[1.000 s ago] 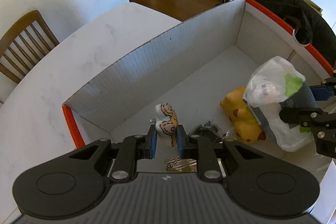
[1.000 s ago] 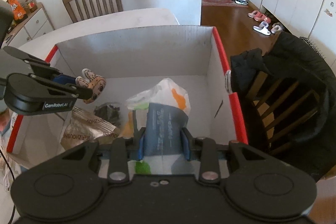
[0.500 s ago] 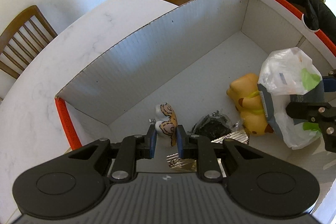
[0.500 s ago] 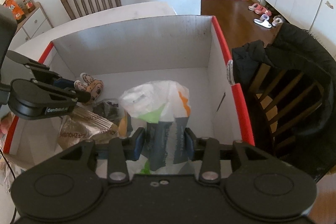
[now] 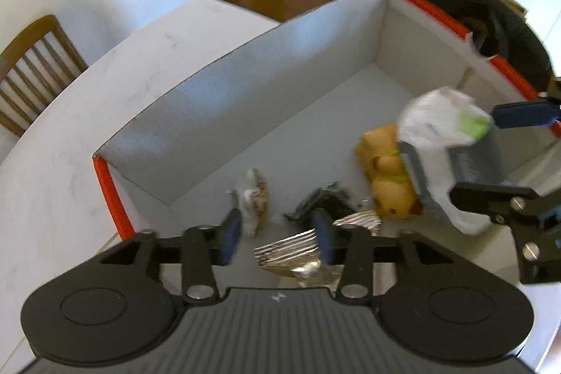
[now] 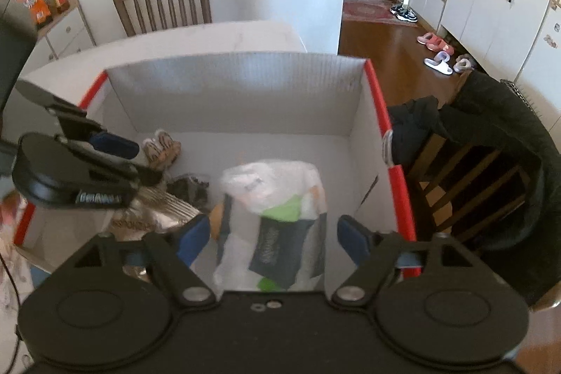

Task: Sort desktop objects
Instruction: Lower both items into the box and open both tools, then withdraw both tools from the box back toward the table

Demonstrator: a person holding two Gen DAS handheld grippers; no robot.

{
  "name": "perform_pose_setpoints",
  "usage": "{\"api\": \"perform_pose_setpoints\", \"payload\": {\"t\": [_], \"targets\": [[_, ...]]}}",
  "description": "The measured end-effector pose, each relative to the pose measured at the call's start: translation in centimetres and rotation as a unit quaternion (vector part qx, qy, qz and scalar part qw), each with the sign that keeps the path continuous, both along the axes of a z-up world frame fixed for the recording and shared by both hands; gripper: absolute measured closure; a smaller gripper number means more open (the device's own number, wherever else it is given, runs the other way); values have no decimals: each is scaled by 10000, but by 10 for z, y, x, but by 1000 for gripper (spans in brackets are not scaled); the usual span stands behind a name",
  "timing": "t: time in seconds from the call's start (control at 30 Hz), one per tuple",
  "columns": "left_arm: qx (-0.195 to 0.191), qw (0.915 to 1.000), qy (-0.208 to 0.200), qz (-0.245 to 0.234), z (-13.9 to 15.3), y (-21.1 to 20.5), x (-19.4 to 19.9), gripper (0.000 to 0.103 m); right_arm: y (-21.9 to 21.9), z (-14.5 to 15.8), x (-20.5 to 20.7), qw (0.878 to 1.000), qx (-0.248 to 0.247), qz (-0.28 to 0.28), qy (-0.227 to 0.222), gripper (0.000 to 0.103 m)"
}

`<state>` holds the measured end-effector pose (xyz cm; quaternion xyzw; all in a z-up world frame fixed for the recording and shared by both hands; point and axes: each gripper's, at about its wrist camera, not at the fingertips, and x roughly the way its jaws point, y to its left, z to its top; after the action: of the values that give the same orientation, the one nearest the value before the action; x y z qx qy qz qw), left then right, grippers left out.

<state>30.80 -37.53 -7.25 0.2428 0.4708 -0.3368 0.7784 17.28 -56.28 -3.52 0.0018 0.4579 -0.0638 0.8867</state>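
The bag (image 6: 271, 219) drops free inside the box (image 6: 238, 93), right claw (image 6: 273, 237) opening around it. Left claw (image 5: 277, 235), pinching a second ago, opens off the tiger toy (image 5: 254, 198). Both items look delivered.

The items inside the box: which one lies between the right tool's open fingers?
The white plastic bag with green print; the yellow plush, striped toy and foil packet lie aside.
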Motion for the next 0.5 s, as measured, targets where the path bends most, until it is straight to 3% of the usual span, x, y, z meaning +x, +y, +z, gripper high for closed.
{"api": "perform_pose_setpoints", "payload": {"t": [0.03,0.07,0.5], "targets": [[-36,10000,-73,4,4,1,-4,35,-1,3,-1,10000,14,-17,-30,23],[-96,9998,-153,-9,8,3,-8,33,-2,5,-3,10000,22,-33,-58,23],[-853,9958,-230,257,51,25,-28,33,0,35,-30,9990,196,22,-408,17]]}}
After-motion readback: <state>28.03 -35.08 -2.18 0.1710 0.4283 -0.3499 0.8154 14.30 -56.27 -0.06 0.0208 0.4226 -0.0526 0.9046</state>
